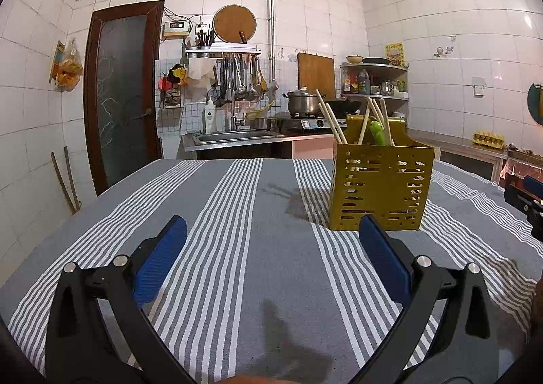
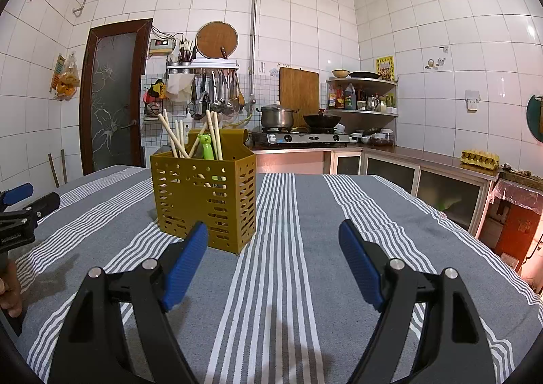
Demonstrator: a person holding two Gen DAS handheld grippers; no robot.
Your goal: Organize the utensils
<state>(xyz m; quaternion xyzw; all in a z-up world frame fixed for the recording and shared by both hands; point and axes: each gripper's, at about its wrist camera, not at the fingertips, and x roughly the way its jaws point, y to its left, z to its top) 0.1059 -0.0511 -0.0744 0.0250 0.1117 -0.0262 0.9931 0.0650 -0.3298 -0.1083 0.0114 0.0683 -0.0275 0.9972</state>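
Observation:
A mustard-yellow perforated utensil holder point(image 1: 380, 190) stands upright on the striped tablecloth; it also shows in the right wrist view point(image 2: 203, 200). Several wooden chopsticks point(image 1: 334, 124) and a green frog-topped utensil point(image 1: 377, 132) stand in it, also seen in the right wrist view as chopsticks point(image 2: 176, 138) and frog utensil point(image 2: 206, 146). My left gripper point(image 1: 271, 231) is open and empty, the holder just ahead to its right. My right gripper point(image 2: 273, 234) is open and empty, the holder just ahead to its left. Each gripper shows at the edge of the other's view.
The grey tablecloth with white stripes point(image 1: 237, 214) covers the table. Beyond its far edge are a sink counter point(image 1: 234, 138), a gas stove with a pot point(image 2: 276, 117) and wok, a corner shelf, and a counter with an egg carton point(image 2: 480, 158) on the right.

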